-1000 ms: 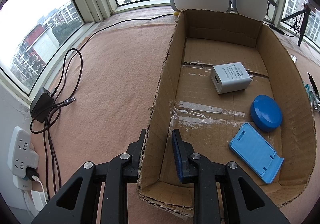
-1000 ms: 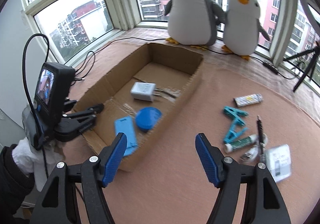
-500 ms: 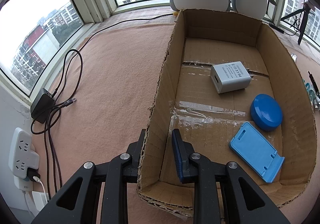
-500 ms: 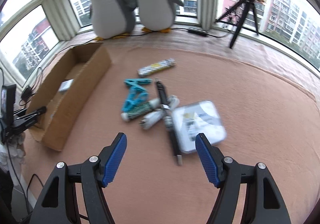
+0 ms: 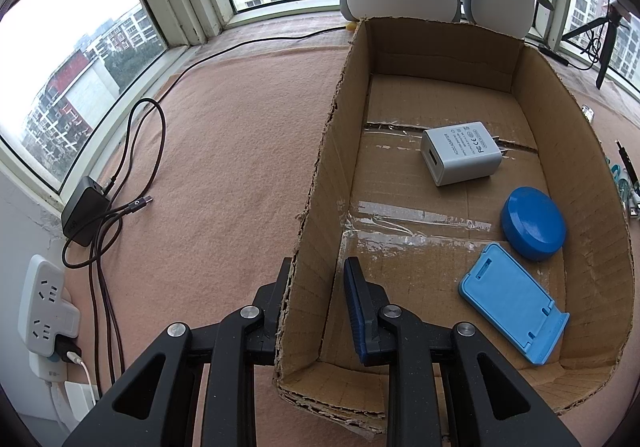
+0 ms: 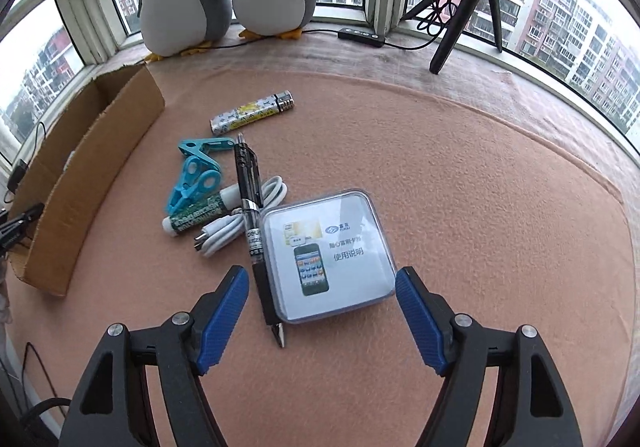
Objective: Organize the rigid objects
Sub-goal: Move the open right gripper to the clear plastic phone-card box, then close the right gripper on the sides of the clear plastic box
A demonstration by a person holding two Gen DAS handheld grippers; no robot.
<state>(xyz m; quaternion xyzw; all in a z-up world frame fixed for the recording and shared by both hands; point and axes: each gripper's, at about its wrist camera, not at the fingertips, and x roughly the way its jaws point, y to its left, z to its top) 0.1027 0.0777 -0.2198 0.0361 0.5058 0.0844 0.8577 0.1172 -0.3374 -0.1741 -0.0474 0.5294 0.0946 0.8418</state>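
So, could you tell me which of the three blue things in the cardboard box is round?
The dark blue round disc; the light blue flat phone stand beside it is rectangular, and the left tongs' blue pad is a narrow strip.

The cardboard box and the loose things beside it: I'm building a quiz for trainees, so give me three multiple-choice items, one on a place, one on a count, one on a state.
1. Where does the white charger lie?
A. inside the cardboard box
B. on the cloth beside the pen
C. on the window sill

2. How many blue things lie in the box?
A. none
B. two
C. four

3. How does the left hand-held gripper stand?
A. wide open over the cloth
B. shut on the box's side wall
C. shut on the pen

Key: 1 A, it rests on the box floor. 2 B, a round blue lid and a blue phone stand. 3 B, the wall sits pinched between its fingers.
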